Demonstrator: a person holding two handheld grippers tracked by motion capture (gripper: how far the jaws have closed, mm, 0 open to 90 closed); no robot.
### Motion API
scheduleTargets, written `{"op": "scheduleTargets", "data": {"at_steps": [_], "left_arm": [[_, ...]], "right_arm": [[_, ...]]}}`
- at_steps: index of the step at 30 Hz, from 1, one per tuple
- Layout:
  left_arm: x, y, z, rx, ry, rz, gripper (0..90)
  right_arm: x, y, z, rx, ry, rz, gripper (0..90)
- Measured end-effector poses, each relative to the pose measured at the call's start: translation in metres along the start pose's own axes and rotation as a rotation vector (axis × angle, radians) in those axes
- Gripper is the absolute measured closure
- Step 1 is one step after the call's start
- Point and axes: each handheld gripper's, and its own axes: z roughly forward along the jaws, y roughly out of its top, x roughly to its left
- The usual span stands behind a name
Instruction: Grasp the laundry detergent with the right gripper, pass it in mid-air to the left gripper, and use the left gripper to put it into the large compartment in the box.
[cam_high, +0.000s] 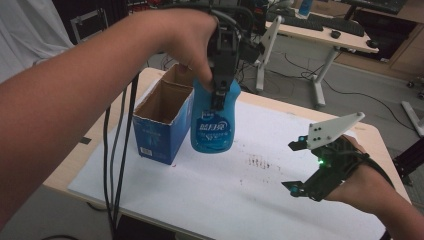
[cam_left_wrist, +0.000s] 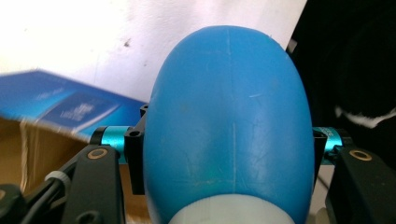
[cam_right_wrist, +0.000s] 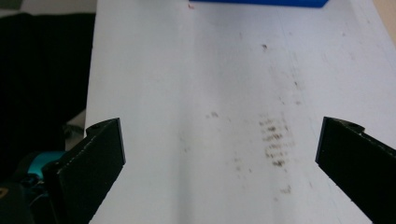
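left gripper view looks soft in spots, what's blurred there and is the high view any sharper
Left gripper view: the blue bottle sits too close, slightly soft; the blue box smears at its edge. High view: bottle label readable, the near forearm blurred. Right gripper view: sharp jaws, even light on the white mat.

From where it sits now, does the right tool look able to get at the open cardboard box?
Probably not directly. The right tool is open with nothing in it, but the blue bottle, hanging from the left tool, is between it and the box. Going around the bottle's near side looks free.
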Motion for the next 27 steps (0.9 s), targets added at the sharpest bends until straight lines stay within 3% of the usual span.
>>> {"op": "scheduleTargets", "data": {"at_steps": [2, 7, 10, 12, 18, 24, 27], "left_arm": [[0.007, -0.007, -0.013, -0.023, 0.001, -0.087, 39.1], [0.022, -0.025, -0.039, -0.060, 0.024, -0.246, 39.1], [0.032, -0.037, -0.051, -0.084, 0.029, -0.381, 39.1], [0.041, -0.048, -0.057, -0.093, 0.024, -0.499, 39.2], [0.060, -0.073, -0.061, -0.096, 0.033, -0.724, 39.2], [0.073, -0.085, -0.054, -0.031, 0.073, -0.856, 39.2], [0.079, -0.089, -0.046, -0.005, 0.087, -0.884, 39.2]], "right_arm": [[-0.003, 0.000, -0.006, 0.027, -0.006, -0.010, 0.7], [-0.008, 0.001, -0.019, 0.083, -0.013, -0.022, 0.7], [-0.010, 0.001, -0.023, 0.097, -0.017, -0.028, 0.8], [-0.011, 0.001, -0.024, 0.102, -0.014, -0.025, 0.8], [-0.013, 0.001, -0.020, 0.105, -0.007, -0.020, 0.8], [-0.014, 0.003, -0.016, 0.108, -0.002, -0.025, 0.8], [-0.013, 0.003, -0.014, 0.111, -0.006, -0.022, 0.8]]}}
